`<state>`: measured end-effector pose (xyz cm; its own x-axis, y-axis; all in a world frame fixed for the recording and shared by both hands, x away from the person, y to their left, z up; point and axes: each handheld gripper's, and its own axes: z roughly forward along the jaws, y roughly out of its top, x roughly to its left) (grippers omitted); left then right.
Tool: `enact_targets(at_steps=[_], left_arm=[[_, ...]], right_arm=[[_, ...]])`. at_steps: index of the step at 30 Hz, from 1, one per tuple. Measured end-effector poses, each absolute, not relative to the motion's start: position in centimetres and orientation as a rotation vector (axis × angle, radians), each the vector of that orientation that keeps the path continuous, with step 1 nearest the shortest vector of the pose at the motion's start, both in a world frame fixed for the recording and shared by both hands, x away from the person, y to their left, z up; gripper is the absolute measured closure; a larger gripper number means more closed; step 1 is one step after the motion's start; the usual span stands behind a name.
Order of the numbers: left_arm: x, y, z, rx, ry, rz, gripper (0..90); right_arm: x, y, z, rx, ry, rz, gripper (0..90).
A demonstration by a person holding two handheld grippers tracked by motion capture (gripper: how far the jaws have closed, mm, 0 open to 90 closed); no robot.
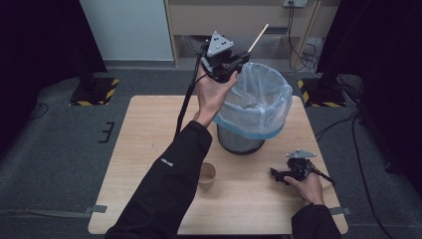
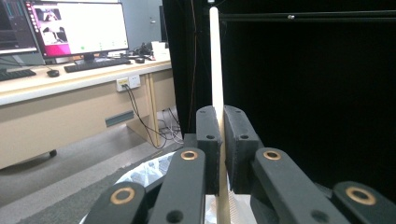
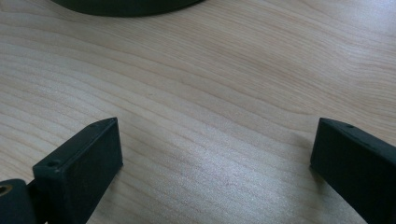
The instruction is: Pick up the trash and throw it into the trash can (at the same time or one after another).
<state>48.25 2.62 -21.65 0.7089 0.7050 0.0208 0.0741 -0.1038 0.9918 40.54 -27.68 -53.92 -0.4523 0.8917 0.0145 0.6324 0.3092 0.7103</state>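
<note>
Item: wooden stick (image 2: 214, 60), pinched between my left gripper's (image 1: 234, 63) pressed-together jaws above the lined bin's (image 1: 278, 107) near rim, my right gripper (image 3: 212, 154) spread idle on the table beside that bin; risk: released off-centre, it probably glances off the rim.

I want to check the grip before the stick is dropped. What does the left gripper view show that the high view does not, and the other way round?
Left gripper view alone: the pads of the left tongs press straight on the wooden stick, which stands upright between them, with a desk and monitor behind.

High view alone: the wooden table, the paper cup, and the right tongs resting on the table, jaws apart.

Both: the stick held in the left tongs above the bin's plastic liner.
</note>
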Motion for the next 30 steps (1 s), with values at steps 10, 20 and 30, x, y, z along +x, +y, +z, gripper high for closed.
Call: enact_targets(at_steps=[10,20,30], left_arm=[[50.6,1.2,-23.5,1.641,0.684,0.607,85.2],[52.0,0.0,-25.3,1.69,0.674,0.596,85.2],[52.4,0.4,-25.7,1.657,0.635,0.592,70.7]], right_arm=[[40.5,-27.7,-53.9,1.358,2.202,0.927,2.2],[40.5,-27.7,-53.9,1.358,2.202,0.927,2.2],[40.5,-27.7,-53.9,1.351,2.209,0.93,2.2]])
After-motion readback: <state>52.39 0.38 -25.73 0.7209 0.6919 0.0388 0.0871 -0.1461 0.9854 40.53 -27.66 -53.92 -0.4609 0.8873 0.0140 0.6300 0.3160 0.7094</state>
